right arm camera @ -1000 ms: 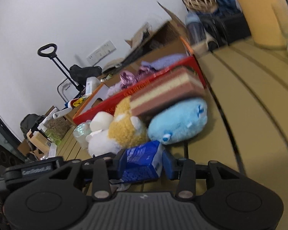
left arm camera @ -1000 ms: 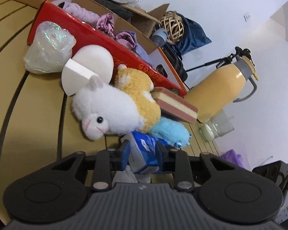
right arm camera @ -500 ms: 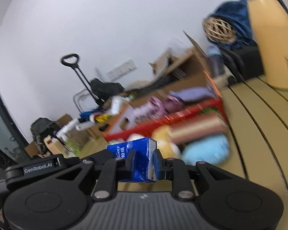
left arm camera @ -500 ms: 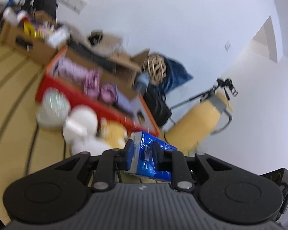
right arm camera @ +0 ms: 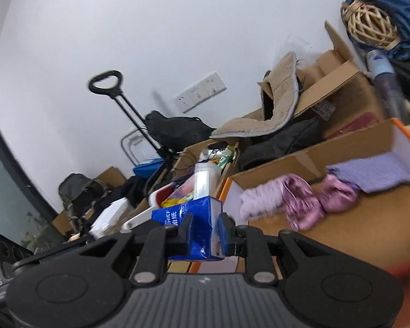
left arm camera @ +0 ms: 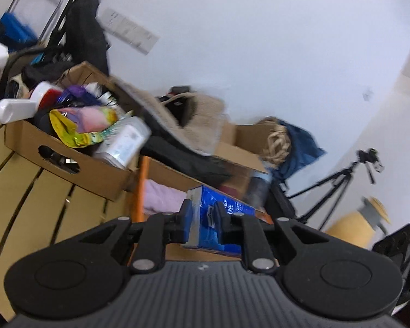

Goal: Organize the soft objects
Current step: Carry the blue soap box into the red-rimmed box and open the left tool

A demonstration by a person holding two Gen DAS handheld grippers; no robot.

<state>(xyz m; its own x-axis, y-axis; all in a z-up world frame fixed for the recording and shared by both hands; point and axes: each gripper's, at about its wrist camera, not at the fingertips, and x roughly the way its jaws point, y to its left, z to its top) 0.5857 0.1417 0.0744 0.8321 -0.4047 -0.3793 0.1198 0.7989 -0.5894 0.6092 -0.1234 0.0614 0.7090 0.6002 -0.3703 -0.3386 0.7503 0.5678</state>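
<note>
Left gripper [left arm camera: 202, 218]: jaws pinching one end of the blue tissue pack [left arm camera: 218, 220] — the pack sits squarely between the pads, its squeezed end toward the camera, the rest jutting forward and to the right.
Right gripper [right arm camera: 204, 231]: jaws pinching the other end of the same tissue pack [right arm camera: 190, 227]; the pack fills the gap between the pads and sticks out to the left and forward.
Tissue pack: held up in the air by both grippers, off the worktop [left arm camera: 27, 191], in front of the orange-edged cardboard box [right arm camera: 341, 232].
Orange-edged cardboard box: open, holding a lilac towel [right arm camera: 369, 173] and pink satin scrunchies [right arm camera: 314, 205] — blurred in both views.
Second cardboard box [left arm camera: 68, 161]: to the left of the first, touching it, crammed with bottles and packets.
Background: white wall, a tripod [left arm camera: 339, 183], a wicker ball [right arm camera: 369, 24] against blue cloth.
</note>
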